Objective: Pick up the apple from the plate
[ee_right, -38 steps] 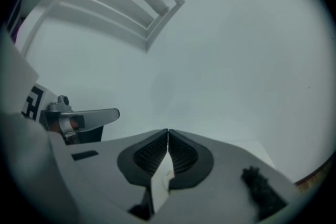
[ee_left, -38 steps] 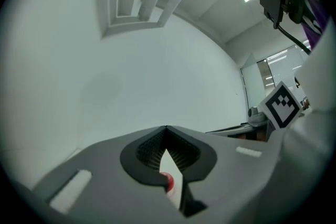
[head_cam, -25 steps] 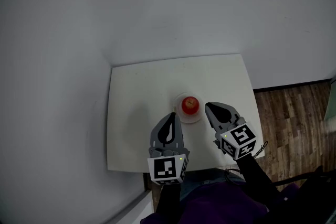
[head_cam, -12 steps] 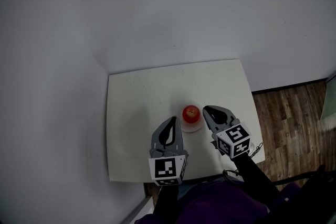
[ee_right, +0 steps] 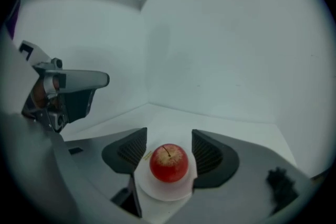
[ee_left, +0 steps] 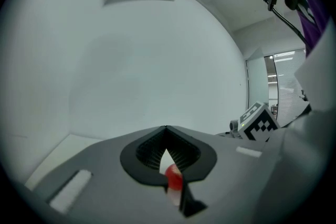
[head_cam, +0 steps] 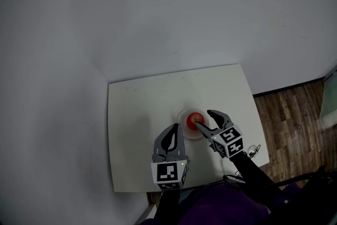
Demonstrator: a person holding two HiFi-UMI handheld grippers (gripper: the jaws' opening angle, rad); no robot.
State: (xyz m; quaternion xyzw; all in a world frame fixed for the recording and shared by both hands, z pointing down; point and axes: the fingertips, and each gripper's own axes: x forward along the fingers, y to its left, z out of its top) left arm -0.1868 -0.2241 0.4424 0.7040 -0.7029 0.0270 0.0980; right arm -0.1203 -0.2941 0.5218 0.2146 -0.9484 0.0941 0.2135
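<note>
Right gripper point(head_cam: 203, 117) jaws have just been opening and now stand apart on either side of the apple point(ee_right: 169, 163), pads clear of it. Apple sits stem-up on the white plate point(ee_right: 157, 192), mid-table point(head_cam: 137, 113). Left gripper point(head_cam: 174, 127) is closed and empty, just beside the plate.

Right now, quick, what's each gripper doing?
Left gripper: closed, empty.
Right gripper: open, jaws just been opening; the apple on the plate shows between them, not gripped.
</note>
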